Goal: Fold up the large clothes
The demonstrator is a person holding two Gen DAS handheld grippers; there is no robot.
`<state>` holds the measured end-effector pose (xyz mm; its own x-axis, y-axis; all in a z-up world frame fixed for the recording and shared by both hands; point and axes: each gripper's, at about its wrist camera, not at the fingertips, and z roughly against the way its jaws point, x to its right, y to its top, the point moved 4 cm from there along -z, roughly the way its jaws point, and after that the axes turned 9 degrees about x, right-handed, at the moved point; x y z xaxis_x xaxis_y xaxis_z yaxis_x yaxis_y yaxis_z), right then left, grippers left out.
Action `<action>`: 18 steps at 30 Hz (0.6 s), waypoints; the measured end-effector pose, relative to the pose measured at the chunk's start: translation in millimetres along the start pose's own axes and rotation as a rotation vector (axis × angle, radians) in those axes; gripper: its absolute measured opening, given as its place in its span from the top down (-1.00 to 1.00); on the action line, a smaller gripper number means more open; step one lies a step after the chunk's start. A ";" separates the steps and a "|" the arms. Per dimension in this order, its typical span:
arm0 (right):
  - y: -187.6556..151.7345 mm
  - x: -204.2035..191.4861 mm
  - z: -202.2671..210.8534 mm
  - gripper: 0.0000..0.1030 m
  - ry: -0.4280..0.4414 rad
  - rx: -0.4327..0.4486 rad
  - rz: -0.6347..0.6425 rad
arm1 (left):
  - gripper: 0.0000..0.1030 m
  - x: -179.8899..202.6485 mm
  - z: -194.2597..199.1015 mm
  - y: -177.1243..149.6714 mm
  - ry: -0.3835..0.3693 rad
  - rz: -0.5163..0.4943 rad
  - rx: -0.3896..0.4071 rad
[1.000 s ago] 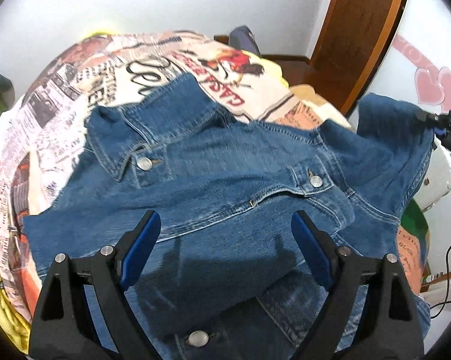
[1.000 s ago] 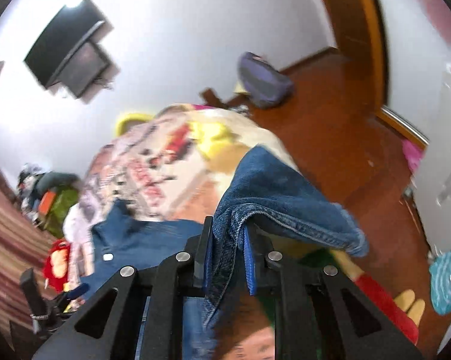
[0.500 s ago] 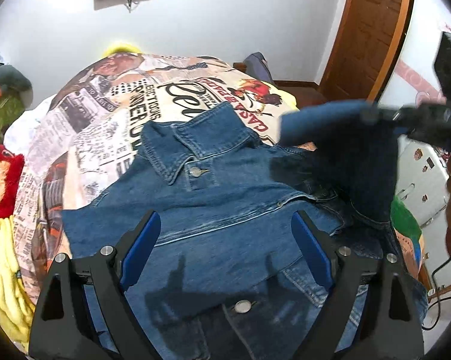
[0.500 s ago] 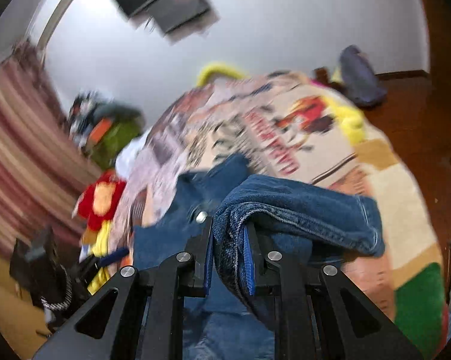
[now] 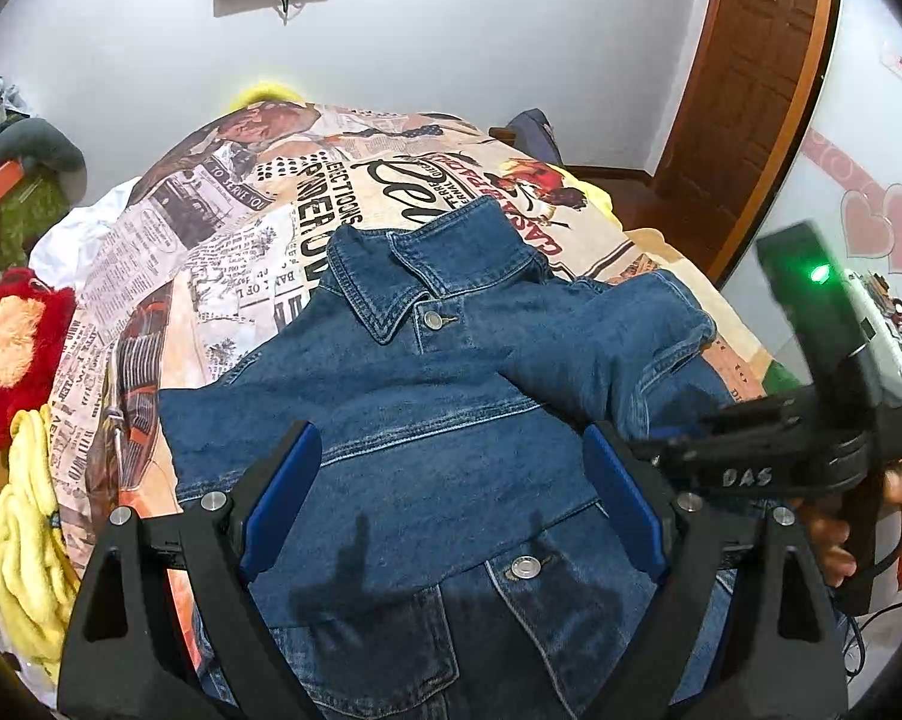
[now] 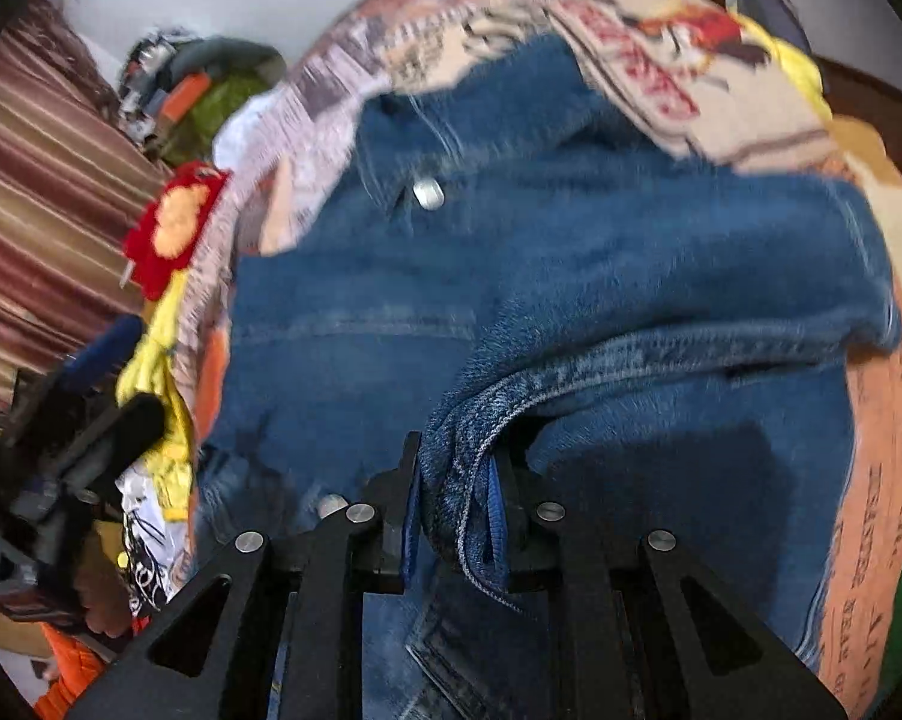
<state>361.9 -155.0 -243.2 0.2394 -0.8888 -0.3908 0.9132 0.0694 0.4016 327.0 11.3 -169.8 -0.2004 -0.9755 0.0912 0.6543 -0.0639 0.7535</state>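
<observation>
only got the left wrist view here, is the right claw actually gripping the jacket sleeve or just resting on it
Observer: Gripping. In the right wrist view the right claw is shut on a bunched fold of the sleeve, with denim pinched between its blue pads.
Operator: ok and where does the sleeve go from there
Observer: It runs away from the claw across the front of the denim jacket, above the chest seam.
Operator: my left claw near any of that
Observer: The left claw shows at the left edge of that view, blurred, off the jacket's side over the yellow cloth.
</observation>
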 end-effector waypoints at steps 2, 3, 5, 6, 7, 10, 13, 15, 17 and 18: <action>-10.2 2.0 -8.0 0.70 -0.028 -0.062 0.008 | -0.73 2.0 1.3 -0.7 0.000 -0.003 0.003; -13.2 2.6 -7.8 0.70 -0.031 -0.068 0.015 | -0.73 3.2 2.0 -0.9 0.002 -0.007 0.004; -18.0 1.7 -3.4 0.70 -0.039 -0.059 0.035 | -0.73 6.7 3.4 -1.0 0.007 -0.019 0.007; -20.2 1.0 -0.3 0.69 -0.044 -0.055 0.045 | -0.73 9.6 4.8 -1.0 0.008 -0.030 0.010; -21.7 0.3 2.2 0.69 -0.045 -0.054 0.051 | -0.73 12.6 6.1 -0.8 0.009 -0.042 0.014; -26.7 0.3 13.4 0.69 -0.036 -0.059 0.069 | -0.73 21.4 9.8 0.1 0.018 -0.080 0.026; -32.6 4.1 25.9 0.69 -0.021 -0.058 0.074 | -0.73 32.6 13.9 1.3 0.025 -0.128 0.043; -34.9 6.7 34.0 0.69 -0.021 -0.046 0.078 | -0.73 40.5 15.4 2.6 0.022 -0.153 0.051; -37.4 10.6 43.0 0.68 -0.021 -0.027 0.083 | -0.74 48.8 15.8 4.3 0.017 -0.171 0.057; -38.4 12.9 48.2 0.68 -0.020 -0.015 0.084 | -0.75 53.3 14.8 5.8 0.014 -0.179 0.058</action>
<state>314.0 -191.0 -223.7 0.3090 -0.8884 -0.3396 0.8951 0.1508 0.4196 309.3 -37.9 -150.9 -0.2995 -0.9524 -0.0566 0.5658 -0.2251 0.7932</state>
